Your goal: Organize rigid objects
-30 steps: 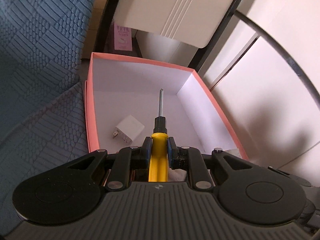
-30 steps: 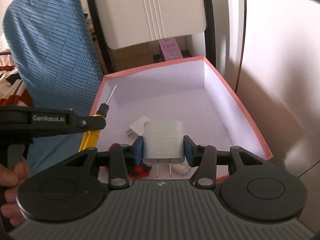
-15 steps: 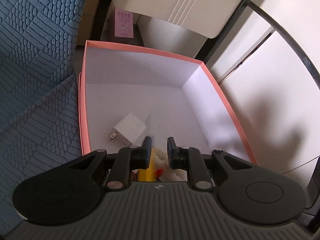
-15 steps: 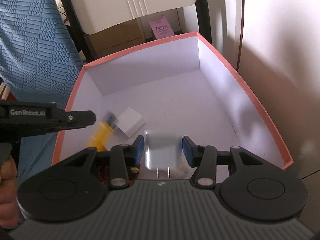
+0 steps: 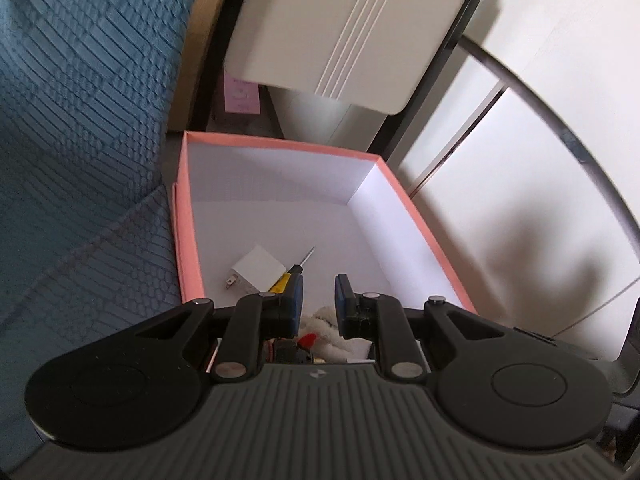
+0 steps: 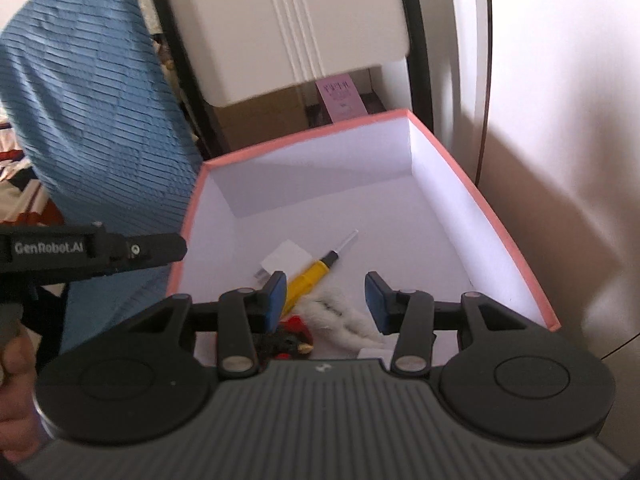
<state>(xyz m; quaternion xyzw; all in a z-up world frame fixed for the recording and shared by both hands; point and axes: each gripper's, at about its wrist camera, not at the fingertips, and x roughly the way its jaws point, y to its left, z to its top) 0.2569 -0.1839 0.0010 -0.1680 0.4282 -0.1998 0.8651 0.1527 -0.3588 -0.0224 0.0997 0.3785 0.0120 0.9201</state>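
Both grippers empty over the pink box; items lay inside.

Going left to right: blue textured cushion [image 5: 80, 120] sat just beside the pink box [image 5: 182, 216]. In the box, a white charger [image 5: 256, 270] lay near the left wall with the yellow screwdriver [image 6: 310, 274] touching or just beside it, tip pointing to the far wall. White fluffy item [image 6: 344, 312] and a red-black object [image 6: 290, 338] lay at the near end, partly hidden. Left gripper [image 5: 318, 306] hovered over the near edge, jaws parted, grasping nothing. Right gripper [image 6: 326, 300] was the same, jaws wide apart and empty. White cabinet [image 6: 540, 160] stood right of the box. Judged progress: the visible rigid items were already boxed; whether more remained outside, cannot tell from these views.
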